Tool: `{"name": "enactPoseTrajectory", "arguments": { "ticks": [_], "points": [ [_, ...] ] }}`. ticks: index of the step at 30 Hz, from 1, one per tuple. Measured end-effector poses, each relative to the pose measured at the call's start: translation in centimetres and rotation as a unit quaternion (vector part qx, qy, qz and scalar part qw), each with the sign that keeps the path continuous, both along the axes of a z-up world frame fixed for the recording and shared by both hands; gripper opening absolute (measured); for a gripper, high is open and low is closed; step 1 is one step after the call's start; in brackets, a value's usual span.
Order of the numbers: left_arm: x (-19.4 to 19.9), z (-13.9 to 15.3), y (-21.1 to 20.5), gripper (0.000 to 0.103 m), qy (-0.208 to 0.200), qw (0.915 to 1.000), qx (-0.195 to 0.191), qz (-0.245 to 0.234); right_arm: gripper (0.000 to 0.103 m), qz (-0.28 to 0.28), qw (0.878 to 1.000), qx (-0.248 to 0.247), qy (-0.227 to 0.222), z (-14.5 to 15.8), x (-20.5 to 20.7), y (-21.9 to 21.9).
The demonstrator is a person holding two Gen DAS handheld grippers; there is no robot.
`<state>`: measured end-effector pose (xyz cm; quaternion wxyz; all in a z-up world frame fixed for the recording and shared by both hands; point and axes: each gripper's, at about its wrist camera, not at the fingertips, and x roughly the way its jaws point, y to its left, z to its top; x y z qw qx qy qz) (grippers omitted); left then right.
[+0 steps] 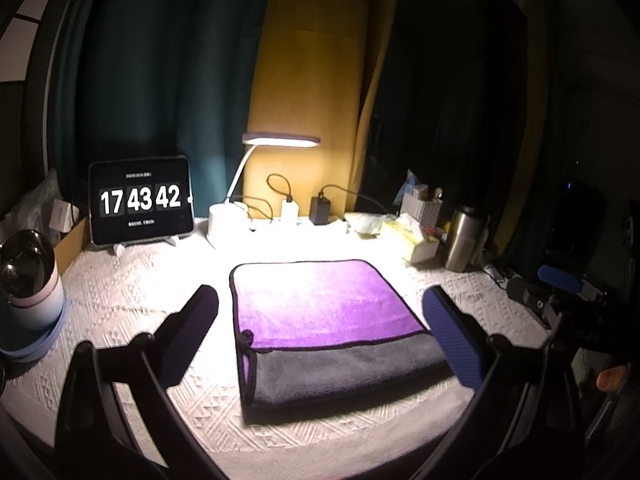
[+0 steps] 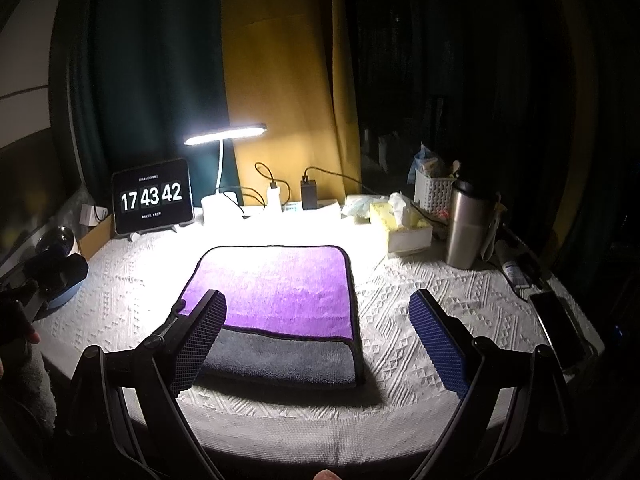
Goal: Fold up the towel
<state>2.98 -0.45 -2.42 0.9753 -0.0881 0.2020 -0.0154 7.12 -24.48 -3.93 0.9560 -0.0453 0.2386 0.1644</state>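
A towel (image 1: 324, 308) lies flat on the white tablecloth, folded so a purple layer covers most of it and a grey strip (image 1: 344, 372) shows along the near edge. It also shows in the right wrist view (image 2: 276, 292). My left gripper (image 1: 320, 340) is open and empty, held above the towel's near part with a finger on each side. My right gripper (image 2: 320, 340) is open and empty, above the towel's near right edge; its left finger overlaps the towel's near left corner in view. The right gripper also shows at the far right of the left wrist view (image 1: 560, 292).
A tablet clock (image 1: 140, 200) stands at the back left. A lit desk lamp (image 1: 280, 140), chargers and cables are at the back. A tissue box (image 2: 404, 224), steel tumbler (image 2: 466, 224) and white basket (image 2: 434, 192) stand at the right. A phone (image 2: 560, 328) lies near the right edge. A cup (image 1: 28, 280) stands at the left.
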Motion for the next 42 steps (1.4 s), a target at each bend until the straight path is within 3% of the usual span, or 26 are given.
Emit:
{"name": "enactPoseTrajectory", "arguments": {
  "ticks": [23,34,37,42],
  "points": [
    [7.2,-6.1,1.0,0.102,0.104,0.9944,-0.017,0.000,0.094,-0.003,0.996,-0.019,0.089,-4.7,7.5,-0.4],
    [9.9,-10.3,1.7,0.101,0.163,0.9860,-0.031,0.006,0.081,-0.003,0.989,-0.026,0.143,-8.3,10.5,-0.7],
    [10.6,-11.2,1.9,0.092,0.178,0.9833,-0.037,0.007,0.079,-0.002,0.988,-0.027,0.152,-9.2,11.1,-0.8],
    [11.3,-12.4,2.0,0.091,0.197,0.9798,-0.035,0.010,0.072,0.000,0.985,-0.028,0.171,-10.5,12.1,-1.0]
  ]
}}
